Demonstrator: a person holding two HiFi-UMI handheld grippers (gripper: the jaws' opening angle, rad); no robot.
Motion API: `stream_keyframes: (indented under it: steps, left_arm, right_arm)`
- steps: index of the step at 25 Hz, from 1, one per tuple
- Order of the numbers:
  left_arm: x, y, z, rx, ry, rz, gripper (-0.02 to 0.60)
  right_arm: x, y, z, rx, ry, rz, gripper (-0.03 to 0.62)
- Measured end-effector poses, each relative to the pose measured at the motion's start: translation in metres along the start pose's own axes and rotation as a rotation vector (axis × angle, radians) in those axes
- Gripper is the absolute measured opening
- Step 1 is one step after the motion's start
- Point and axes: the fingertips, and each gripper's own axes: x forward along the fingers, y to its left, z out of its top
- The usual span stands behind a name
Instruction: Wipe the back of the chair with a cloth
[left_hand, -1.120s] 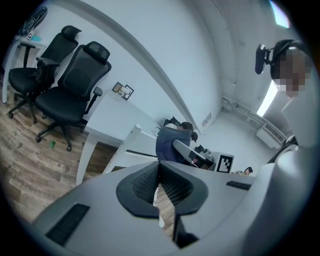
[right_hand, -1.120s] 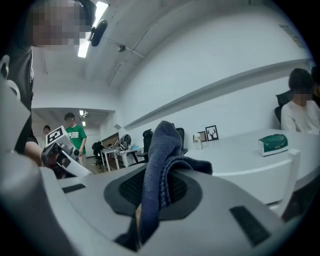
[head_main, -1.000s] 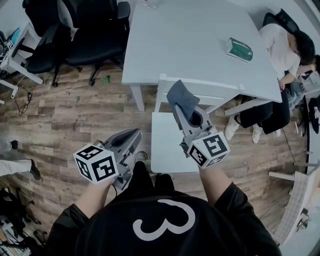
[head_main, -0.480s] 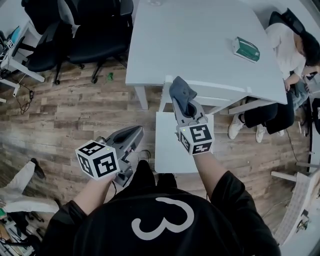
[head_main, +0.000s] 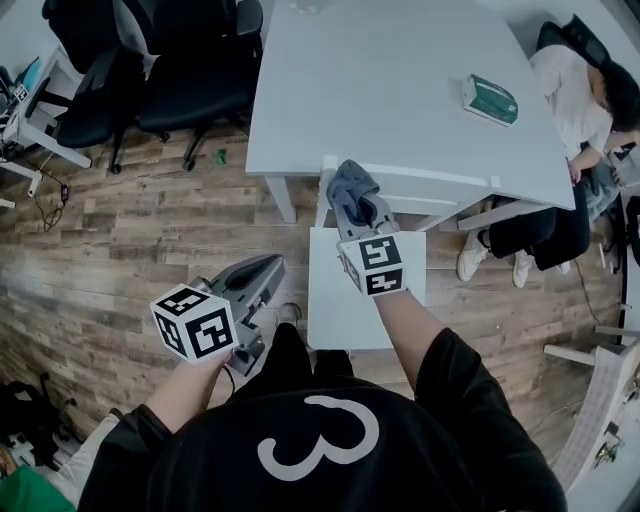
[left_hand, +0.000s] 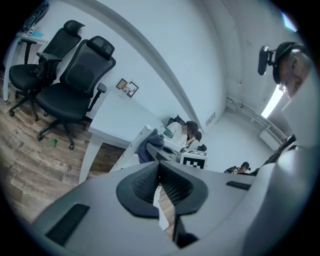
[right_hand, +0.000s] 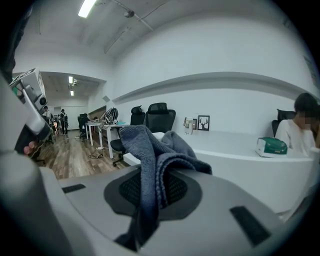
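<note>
Head view: cloth (head_main: 347, 186) is gripped in the right tool (head_main: 357, 212) and set at the left end of the chair back (head_main: 430, 173). Wiping is judged barely started. The left tool (head_main: 271, 267) is closed on nothing and held aside.

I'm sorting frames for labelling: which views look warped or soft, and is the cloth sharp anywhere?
Head view: evenly lit, sharp, edges slightly bent; cloth clear at the chair back. Left gripper view: strong fisheye, dark corners, left tongs soft up close. Right gripper view: same fisheye, cloth crisp in the right tongs.
</note>
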Motion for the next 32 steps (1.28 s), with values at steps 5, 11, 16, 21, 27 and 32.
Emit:
stream_keyframes:
  steps: [5,11,16,21,27,32]
  left_arm:
    - [0.0,-0.005,-0.004,0.0,-0.001,0.016,0.014]
    - [0.004,-0.01,-0.011,0.003,0.008,0.028,0.014]
    - [0.01,-0.017,-0.015,0.005,0.012,0.027,0.014]
    - [0.02,-0.026,-0.019,0.009,0.019,0.019,0.014]
    - [0.032,-0.044,-0.024,0.022,0.031,0.004,0.014]
    - [0.041,-0.058,-0.026,0.045,0.042,-0.014,0.014]
  right_arm:
    - [-0.001,0.0,0.002,-0.018,-0.001,0.007,0.048]
    - [-0.004,-0.004,-0.001,-0.034,0.01,0.002,0.048]
    - [-0.012,-0.023,-0.006,-0.024,0.018,-0.034,0.048]
    - [-0.029,-0.063,-0.018,0.045,0.028,-0.126,0.048]
    - [-0.054,-0.112,-0.034,0.124,0.044,-0.226,0.048]
    - [-0.074,-0.143,-0.039,0.154,0.037,-0.282,0.048]
